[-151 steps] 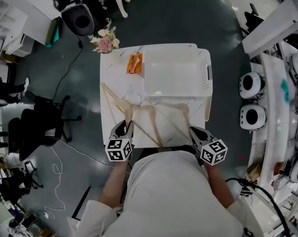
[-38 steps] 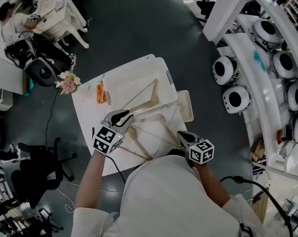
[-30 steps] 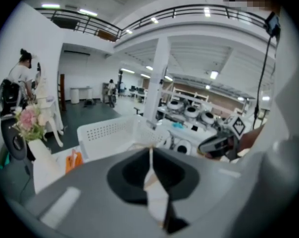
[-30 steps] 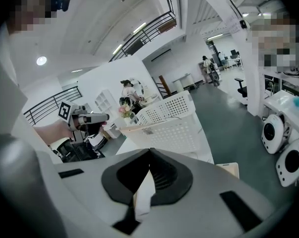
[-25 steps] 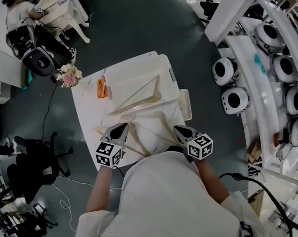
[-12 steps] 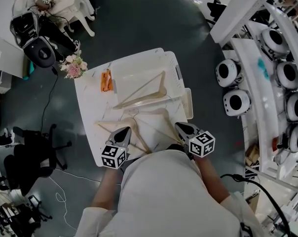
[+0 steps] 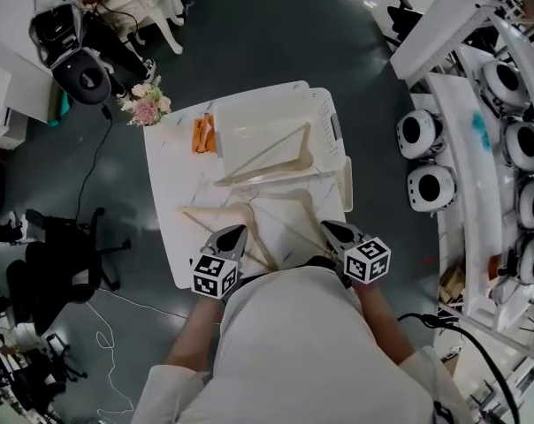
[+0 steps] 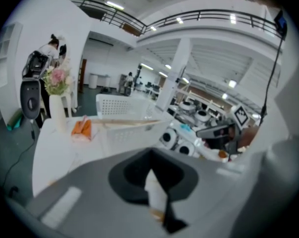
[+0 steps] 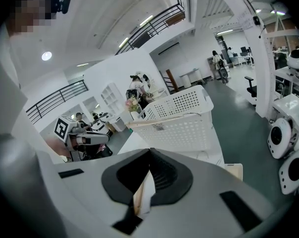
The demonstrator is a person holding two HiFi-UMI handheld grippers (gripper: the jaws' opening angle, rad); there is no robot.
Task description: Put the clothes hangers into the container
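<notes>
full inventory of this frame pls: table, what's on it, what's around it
table: 1, white, centre
container: 1, white, table's far half
hangers: 3, pale wood; one in the container, two on the table's near half
orange item: 1, left of container
flowers: 1 bunch, pink, far left corner
round devices: several, white, right
office chair: 1, black, left
left gripper: grey, shut, near edge
right gripper: grey, near edge
</notes>
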